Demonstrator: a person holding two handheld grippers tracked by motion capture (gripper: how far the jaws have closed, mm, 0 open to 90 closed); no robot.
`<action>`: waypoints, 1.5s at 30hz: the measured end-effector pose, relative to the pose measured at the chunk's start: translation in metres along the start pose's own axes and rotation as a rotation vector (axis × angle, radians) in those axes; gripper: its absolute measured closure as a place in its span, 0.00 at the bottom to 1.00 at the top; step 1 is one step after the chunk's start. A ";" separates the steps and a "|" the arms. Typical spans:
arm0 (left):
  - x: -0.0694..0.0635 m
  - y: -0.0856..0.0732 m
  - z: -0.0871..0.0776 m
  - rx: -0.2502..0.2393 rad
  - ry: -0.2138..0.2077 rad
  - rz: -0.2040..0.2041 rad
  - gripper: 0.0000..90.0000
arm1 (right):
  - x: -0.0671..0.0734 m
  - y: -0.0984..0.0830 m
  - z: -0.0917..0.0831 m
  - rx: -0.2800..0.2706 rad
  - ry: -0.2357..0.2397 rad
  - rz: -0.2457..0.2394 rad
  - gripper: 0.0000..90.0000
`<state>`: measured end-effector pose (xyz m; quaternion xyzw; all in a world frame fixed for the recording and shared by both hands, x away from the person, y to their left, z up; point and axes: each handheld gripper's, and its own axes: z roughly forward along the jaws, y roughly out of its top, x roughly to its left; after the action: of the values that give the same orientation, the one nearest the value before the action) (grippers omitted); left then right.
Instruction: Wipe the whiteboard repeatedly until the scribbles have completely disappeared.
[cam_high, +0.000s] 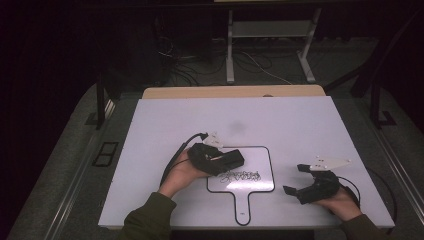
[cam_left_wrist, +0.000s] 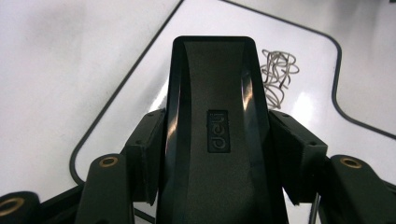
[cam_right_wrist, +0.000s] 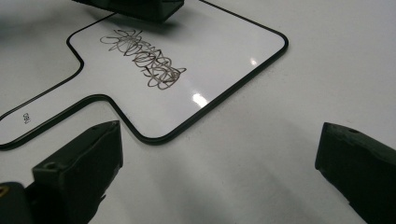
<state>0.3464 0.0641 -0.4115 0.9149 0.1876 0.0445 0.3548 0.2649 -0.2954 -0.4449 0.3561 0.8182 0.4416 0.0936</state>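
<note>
A small handled whiteboard (cam_high: 262, 159) lies flat near the table's front edge, with a dark scribble (cam_high: 241, 175) across its lower half. My left gripper (cam_high: 221, 160) is shut on a black eraser (cam_high: 230, 158) that hovers at the board's upper left, just above the scribble. In the left gripper view the eraser (cam_left_wrist: 217, 130) sits clamped between both pads (cam_left_wrist: 147, 154), pointing at the scribble (cam_left_wrist: 278, 74). My right gripper (cam_high: 296, 179) stands open to the right of the board, nothing between its fingers (cam_right_wrist: 84, 163). The right gripper view shows the scribble (cam_right_wrist: 144, 58) on the whiteboard (cam_right_wrist: 224, 60).
The white tabletop (cam_high: 300, 120) spreads around the board, with a wooden strip (cam_high: 230, 91) along its far edge. Beyond it stand the metal legs of another desk (cam_high: 230, 50) and loose cables (cam_high: 255, 62) on the floor.
</note>
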 end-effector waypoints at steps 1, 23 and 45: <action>0.000 0.000 0.000 0.000 -0.002 0.000 0.44 | 0.000 0.000 0.000 0.002 0.000 -0.003 0.00; 0.001 -0.013 0.013 0.029 -0.049 -0.015 0.44 | -0.001 -0.001 0.000 0.009 -0.004 -0.005 0.00; -0.010 -0.004 0.014 0.141 -0.013 0.065 0.44 | -0.001 -0.001 0.001 0.011 -0.006 -0.009 0.00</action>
<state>0.3393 0.0542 -0.4238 0.9434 0.1580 0.0369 0.2892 0.2658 -0.2955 -0.4464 0.3543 0.8218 0.4357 0.0959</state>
